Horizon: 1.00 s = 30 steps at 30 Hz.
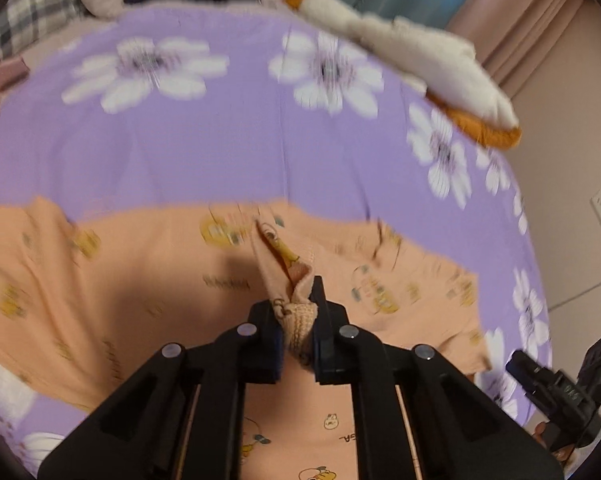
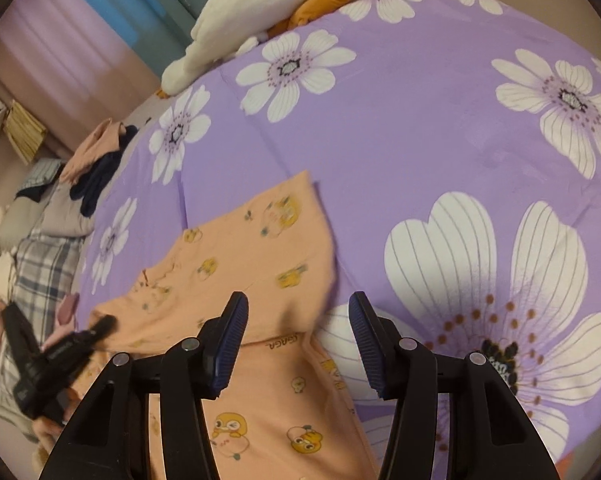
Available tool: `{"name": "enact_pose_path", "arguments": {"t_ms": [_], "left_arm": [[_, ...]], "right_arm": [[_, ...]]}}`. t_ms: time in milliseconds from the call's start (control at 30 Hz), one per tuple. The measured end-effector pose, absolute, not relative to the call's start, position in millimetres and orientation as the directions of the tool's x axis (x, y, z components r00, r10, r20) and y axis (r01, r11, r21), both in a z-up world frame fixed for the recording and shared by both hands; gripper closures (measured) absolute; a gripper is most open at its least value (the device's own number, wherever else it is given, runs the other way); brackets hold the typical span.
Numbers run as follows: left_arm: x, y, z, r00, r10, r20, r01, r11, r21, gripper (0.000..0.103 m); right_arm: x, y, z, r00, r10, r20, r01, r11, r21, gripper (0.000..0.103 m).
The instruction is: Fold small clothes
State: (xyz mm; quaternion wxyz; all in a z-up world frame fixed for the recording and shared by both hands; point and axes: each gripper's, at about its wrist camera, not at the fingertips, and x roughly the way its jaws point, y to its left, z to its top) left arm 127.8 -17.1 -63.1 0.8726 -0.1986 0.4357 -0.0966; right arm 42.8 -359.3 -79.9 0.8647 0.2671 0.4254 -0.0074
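Left gripper (image 1: 296,320) pinches shirt (image 1: 140,272) cuff – soft, limp, light, grab edges – right gripper (image 2: 298,320) spread, empty.

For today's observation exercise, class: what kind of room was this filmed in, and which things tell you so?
Most likely a bedroom. The peach garment lies on a bed under a purple floral quilt, a plush toy rests at its far edge, and curtains hang behind.
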Motion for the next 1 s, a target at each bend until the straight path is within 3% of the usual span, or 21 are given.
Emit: {"name": "enact_pose_path", "arguments": {"t_ms": [100,433,733,767,800,833,1000], "left_arm": [[126,2,-53,0.634,-0.324,-0.702,-0.014,0.903,-0.429,0.094],[120,46,-89,0.598,-0.236,-0.766,-0.134,0.913,-0.385,0.094],[121,57,-119,0.531,-0.281,-0.799,-0.163,0.892,-0.421,0.089],[119,60,-120,0.532,-0.296,-0.793,-0.167,0.882,-0.441,0.089],[118,63,-119,0.533,-0.302,-0.790,-0.169,0.877,-0.449,0.088],[117,64,-119,0.534,-0.304,-0.789,-0.170,0.875,-0.452,0.088],[112,73,-115,0.542,-0.310,-0.781,-0.172,0.869,-0.464,0.086]], "right_arm": [[45,-357,-78,0.645,0.213,-0.734,0.234,0.859,0.455,0.049],[64,-340,-100,0.578,0.247,-0.777,0.223,0.869,0.442,0.050],[75,-323,-121,0.505,0.257,-0.824,0.207,0.891,0.404,0.050],[75,-320,-122,0.508,0.243,-0.826,0.203,0.898,0.389,0.059],[75,-318,-122,0.505,0.228,-0.832,0.196,0.909,0.368,0.083],[76,-317,-122,0.497,0.217,-0.840,0.194,0.916,0.352,0.093],[66,-318,-101,0.558,0.175,-0.811,0.183,0.928,0.325,0.094]]}}
